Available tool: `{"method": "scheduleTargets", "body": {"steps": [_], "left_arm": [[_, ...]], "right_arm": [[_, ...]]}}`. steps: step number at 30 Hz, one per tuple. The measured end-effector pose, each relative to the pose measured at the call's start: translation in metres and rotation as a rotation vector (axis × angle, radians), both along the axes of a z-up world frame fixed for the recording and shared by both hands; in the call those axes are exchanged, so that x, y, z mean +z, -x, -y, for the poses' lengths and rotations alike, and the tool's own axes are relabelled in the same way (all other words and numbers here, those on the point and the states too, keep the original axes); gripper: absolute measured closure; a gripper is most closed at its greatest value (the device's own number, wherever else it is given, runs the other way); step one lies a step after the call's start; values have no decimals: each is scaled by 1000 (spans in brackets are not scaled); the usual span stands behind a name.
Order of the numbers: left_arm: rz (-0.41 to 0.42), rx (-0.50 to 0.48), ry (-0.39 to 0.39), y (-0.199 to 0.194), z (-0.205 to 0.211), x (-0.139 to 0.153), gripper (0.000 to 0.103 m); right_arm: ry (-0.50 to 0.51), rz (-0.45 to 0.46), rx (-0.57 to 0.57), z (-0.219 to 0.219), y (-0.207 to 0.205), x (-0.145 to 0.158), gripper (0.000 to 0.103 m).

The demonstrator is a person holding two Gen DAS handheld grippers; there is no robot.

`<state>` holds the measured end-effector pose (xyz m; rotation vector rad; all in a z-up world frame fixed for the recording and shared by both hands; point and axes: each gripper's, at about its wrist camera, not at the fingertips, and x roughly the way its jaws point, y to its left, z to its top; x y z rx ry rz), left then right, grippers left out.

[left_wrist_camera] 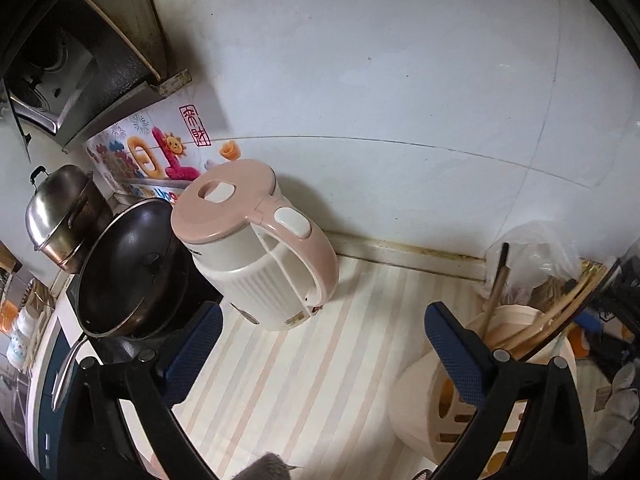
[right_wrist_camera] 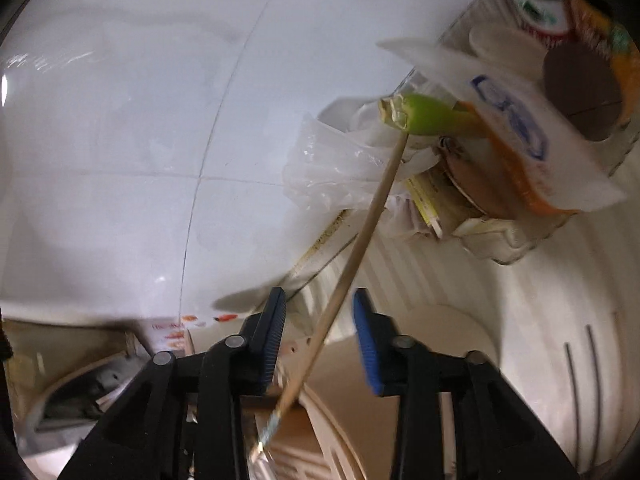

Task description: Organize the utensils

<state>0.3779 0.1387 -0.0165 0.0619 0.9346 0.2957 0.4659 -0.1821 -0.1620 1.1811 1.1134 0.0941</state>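
Note:
A cream slotted utensil holder (left_wrist_camera: 420, 412) stands at the lower right of the left wrist view, with several wooden chopsticks (left_wrist_camera: 560, 304) leaning in it. My left gripper (left_wrist_camera: 322, 316) hangs open wide above the striped counter (left_wrist_camera: 320, 360); its right finger is in front of the holder and nothing is between its pads. In the right wrist view one light wooden chopstick (right_wrist_camera: 362, 240) runs slantwise between the fingers of my right gripper (right_wrist_camera: 319, 304). The pads stand apart and do not touch it. Its lower end points down at the holder (right_wrist_camera: 440, 324), and the view is blurred.
A pink and white kettle (left_wrist_camera: 256, 248) stands mid-counter, with a black wok (left_wrist_camera: 132, 264) and a steel pot (left_wrist_camera: 60, 216) to its left. Plastic bags (left_wrist_camera: 536, 248), a green object (right_wrist_camera: 428, 116) and a printed packet (right_wrist_camera: 516, 132) crowd the wall behind the holder.

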Motion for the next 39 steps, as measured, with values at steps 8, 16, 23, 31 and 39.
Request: {"method": "scheduleTargets", "body": {"steps": [8, 16, 23, 31, 39], "left_arm": [[-8, -13, 10, 1, 6, -1, 0], [-58, -13, 13, 0, 7, -20, 0], [-50, -18, 43, 3, -1, -18, 0], [-72, -59, 98, 21, -5, -20, 0], [-136, -26, 87, 81, -26, -55, 0]], "right_arm": [[346, 260, -1, -8, 8, 70, 96], [692, 556, 16, -61, 26, 127, 96], [611, 541, 78, -76, 36, 132, 96], [502, 429, 119, -64, 65, 127, 96], [534, 158, 175, -26, 141, 73, 95]]}}
